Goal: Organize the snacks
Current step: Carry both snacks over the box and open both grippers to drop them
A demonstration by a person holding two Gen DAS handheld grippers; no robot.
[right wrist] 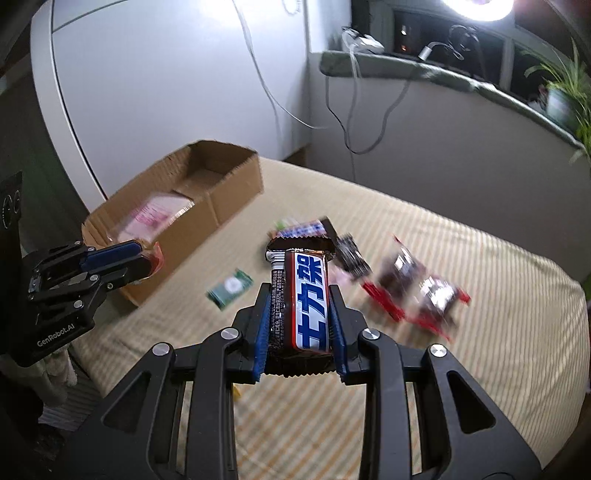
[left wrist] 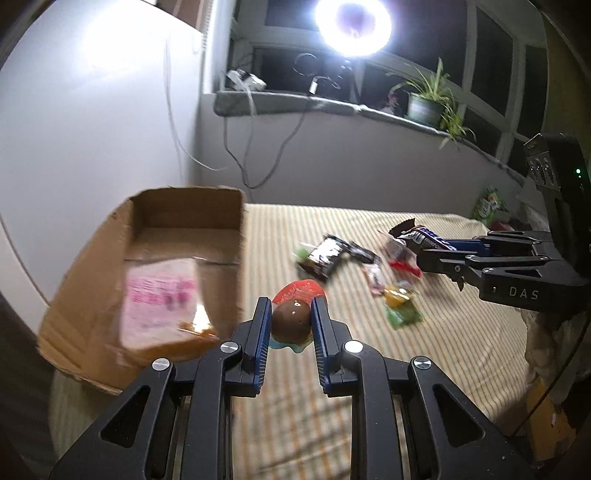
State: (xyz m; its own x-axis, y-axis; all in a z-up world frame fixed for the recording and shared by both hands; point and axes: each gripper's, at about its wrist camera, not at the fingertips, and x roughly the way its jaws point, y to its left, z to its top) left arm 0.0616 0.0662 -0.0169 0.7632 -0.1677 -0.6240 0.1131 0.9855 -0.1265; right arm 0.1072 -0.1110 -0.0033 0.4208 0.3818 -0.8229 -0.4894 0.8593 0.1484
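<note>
In the left wrist view my left gripper [left wrist: 289, 314] is shut on a brown jelly cup [left wrist: 290, 319] with a red lid, held above the striped cloth beside the cardboard box [left wrist: 221, 291]. The box holds a pink-printed packet [left wrist: 159, 306]. In the right wrist view my right gripper [right wrist: 300, 314] is shut on a chocolate bar [right wrist: 308, 306] in a brown, white and blue wrapper, lifted off the cloth. The left gripper [right wrist: 147, 264] shows at the left by the box [right wrist: 221, 210]. The right gripper [left wrist: 417, 254] with its bar [left wrist: 417, 236] shows at the right.
Several loose snacks lie on the striped cloth: a dark packet [left wrist: 325, 256], small wrapped sweets [left wrist: 400, 306], a green packet [right wrist: 229, 288], red-edged dark packets [right wrist: 417, 291]. Cables hang from the windowsill [left wrist: 280, 105]. A potted plant [left wrist: 428, 99] and a bright ring lamp [left wrist: 352, 20] stand behind.
</note>
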